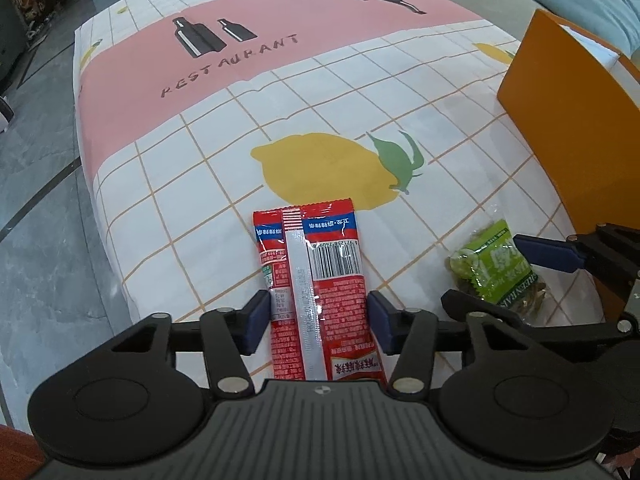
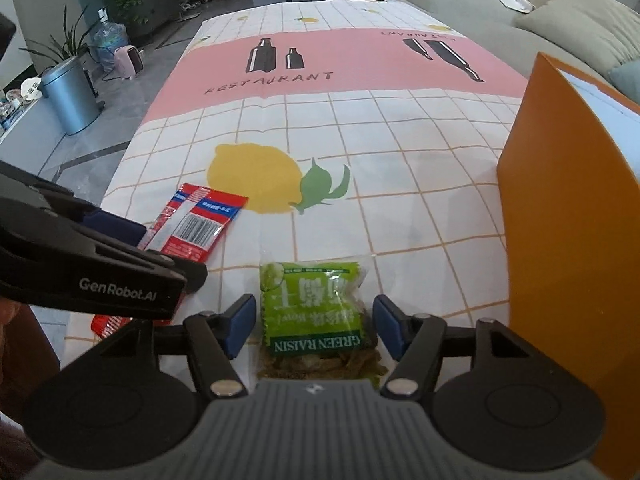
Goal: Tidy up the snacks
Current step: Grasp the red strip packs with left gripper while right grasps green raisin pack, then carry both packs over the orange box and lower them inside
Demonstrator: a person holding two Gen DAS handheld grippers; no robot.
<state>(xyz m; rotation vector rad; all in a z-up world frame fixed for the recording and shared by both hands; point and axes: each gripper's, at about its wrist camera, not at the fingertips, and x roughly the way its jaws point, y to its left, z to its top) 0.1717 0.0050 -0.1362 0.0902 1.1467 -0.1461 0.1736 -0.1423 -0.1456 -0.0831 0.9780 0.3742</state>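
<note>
Two snack packs lie flat on the tablecloth (image 1: pixel 360 92), near the orange box (image 2: pixel 572 216). The left gripper (image 1: pixel 318 320) tilts steeply down with open pads straddling the red pack (image 1: pixel 316 280); the right gripper (image 2: pixel 316 326), likewise tilted, stands open around the raisin pack (image 2: pixel 318 312). Best to centre each pack, press low, then close firmly so thin film doesn't slip
</note>
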